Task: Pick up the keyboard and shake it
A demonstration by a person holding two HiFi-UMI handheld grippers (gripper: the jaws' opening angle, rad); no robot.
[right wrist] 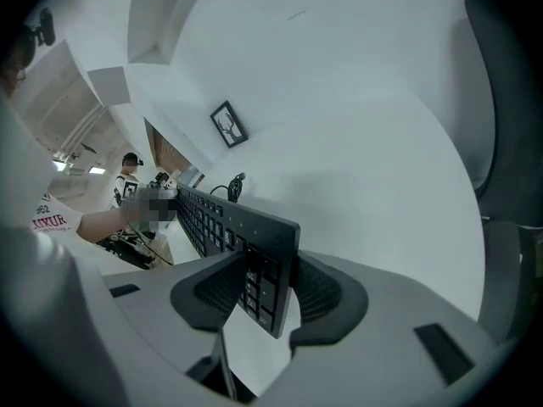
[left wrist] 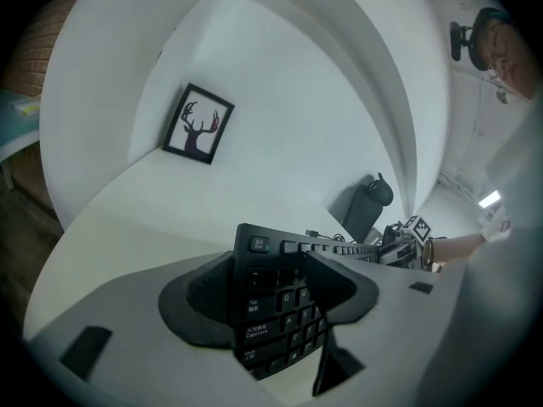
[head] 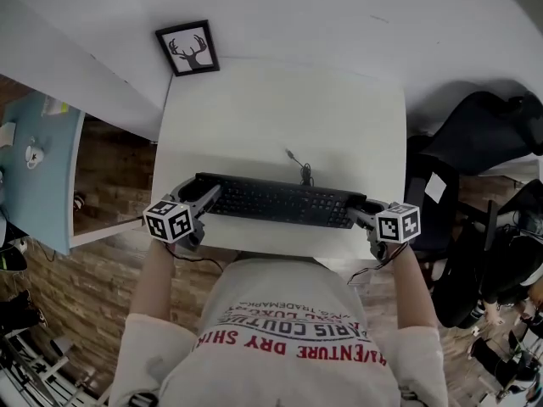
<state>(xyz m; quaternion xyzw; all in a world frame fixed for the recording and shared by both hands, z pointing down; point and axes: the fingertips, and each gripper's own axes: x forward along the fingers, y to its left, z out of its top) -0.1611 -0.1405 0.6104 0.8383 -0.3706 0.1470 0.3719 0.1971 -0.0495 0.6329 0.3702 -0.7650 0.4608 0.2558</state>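
Firmly gripped: flat black plastic keyboard over a white rectangular table.
Jaws of the left gripper clamp its left end, jaws of the right gripper its right.

On table, keyboard along near edge, framed picture at far left corner, chair beyond right side

Office or home study: white worktop carrying a keyboard, black office chair alongside, framed deer print (propped against the wall), pale-blue table nearby.
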